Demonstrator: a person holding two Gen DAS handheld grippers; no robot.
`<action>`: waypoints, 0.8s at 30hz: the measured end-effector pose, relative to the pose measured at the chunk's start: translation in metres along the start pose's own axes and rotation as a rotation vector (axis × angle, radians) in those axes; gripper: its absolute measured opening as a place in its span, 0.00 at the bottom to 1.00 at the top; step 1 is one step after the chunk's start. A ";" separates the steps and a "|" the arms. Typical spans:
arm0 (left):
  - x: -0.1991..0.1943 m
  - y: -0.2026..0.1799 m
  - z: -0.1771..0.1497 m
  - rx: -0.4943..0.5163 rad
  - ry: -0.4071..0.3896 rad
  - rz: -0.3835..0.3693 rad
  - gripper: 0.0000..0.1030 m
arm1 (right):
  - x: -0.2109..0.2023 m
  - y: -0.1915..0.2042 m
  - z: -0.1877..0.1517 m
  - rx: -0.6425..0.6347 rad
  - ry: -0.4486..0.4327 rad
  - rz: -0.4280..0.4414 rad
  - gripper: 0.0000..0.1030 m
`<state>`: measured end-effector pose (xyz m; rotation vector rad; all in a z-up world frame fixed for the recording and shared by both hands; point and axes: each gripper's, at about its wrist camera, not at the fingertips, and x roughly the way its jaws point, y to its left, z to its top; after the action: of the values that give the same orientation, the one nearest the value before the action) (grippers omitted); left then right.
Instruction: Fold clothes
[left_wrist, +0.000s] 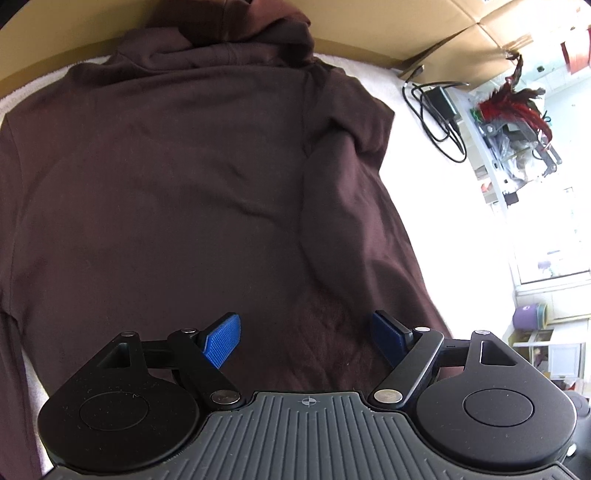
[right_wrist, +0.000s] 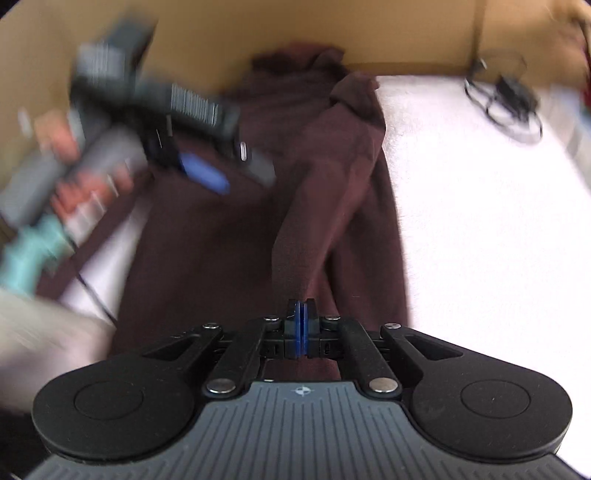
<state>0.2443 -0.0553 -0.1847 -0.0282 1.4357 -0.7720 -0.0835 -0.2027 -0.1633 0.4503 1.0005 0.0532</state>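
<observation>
Left gripper (left_wrist: 306, 341) hangs spread wide, nothing between its blue pads, tilted down just above the dark maroon cotton hoodie (left_wrist: 166, 192) lying flat on the white bed cover (left_wrist: 443, 184), hood toward the far cardboard edge; right gripper (right_wrist: 301, 325) pressed together, empty.

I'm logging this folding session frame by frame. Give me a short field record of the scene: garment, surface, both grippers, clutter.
garment: dark brown hoodie, lying flat, hood at far end
sleeve: one sleeve folded in over the body
surface: white cloth-covered table
left gripper: open, above the hoodie's lower part, nothing between its fingers
right gripper: shut, blue pads together, no cloth visibly held
clutter: black cable and adapter at the far corner
backdrop: cardboard
</observation>
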 end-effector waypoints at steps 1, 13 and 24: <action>0.001 0.001 0.001 -0.004 0.002 -0.003 0.85 | -0.008 -0.014 -0.001 0.063 -0.014 0.033 0.02; 0.021 -0.021 0.002 0.029 0.033 -0.035 0.85 | -0.024 -0.072 -0.034 0.239 -0.013 -0.051 0.34; 0.035 -0.024 0.003 -0.083 0.063 -0.203 0.85 | -0.028 -0.028 -0.043 0.024 -0.062 -0.120 0.55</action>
<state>0.2335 -0.0919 -0.2035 -0.2183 1.5398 -0.8847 -0.1384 -0.2205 -0.1708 0.4106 0.9662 -0.0797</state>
